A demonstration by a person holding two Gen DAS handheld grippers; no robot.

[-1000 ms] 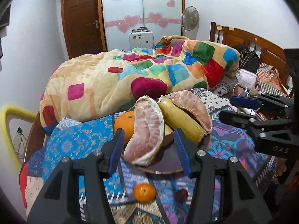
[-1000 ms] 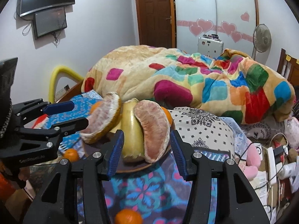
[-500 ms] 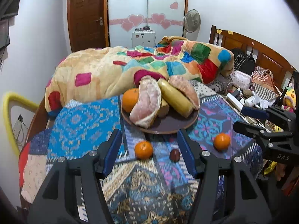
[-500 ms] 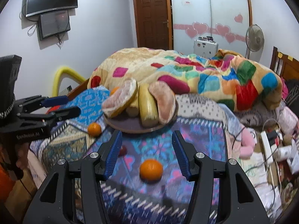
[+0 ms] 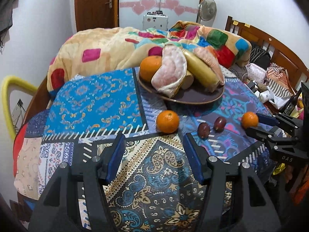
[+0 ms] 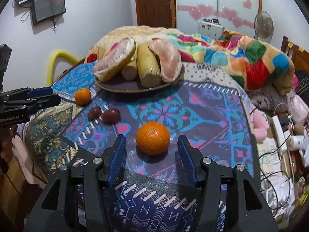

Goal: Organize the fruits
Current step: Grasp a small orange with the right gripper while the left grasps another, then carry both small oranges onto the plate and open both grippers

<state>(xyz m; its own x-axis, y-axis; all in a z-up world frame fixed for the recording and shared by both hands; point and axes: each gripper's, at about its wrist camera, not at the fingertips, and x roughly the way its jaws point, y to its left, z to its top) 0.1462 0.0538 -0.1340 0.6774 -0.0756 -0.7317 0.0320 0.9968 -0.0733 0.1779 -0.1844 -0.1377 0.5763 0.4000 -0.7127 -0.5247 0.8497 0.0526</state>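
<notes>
A dark round plate (image 5: 195,96) (image 6: 119,86) on the patterned cloth holds pomelo pieces (image 5: 170,73), yellow corn-like pieces (image 5: 202,73) and an orange (image 5: 149,68). Loose on the cloth lie an orange (image 5: 167,121) (image 6: 83,96), two dark purple fruits (image 5: 203,130) (image 5: 219,123) (image 6: 111,115) and another orange (image 5: 249,119) (image 6: 153,138). My left gripper (image 5: 154,154) is open and empty, just short of the near orange. My right gripper (image 6: 152,154) is open, its blue pads either side of the other orange and a little behind it.
A colourful blanket (image 5: 119,44) is heaped behind the plate. A yellow foam arch (image 5: 9,96) stands at the left. Clutter, cables and a power strip (image 6: 280,129) lie to the right, by a wooden bed frame (image 5: 270,44).
Both grippers have pulled back and up from the plate. The loose oranges and purple fruits have come into view in front of them. Both stayed open.
</notes>
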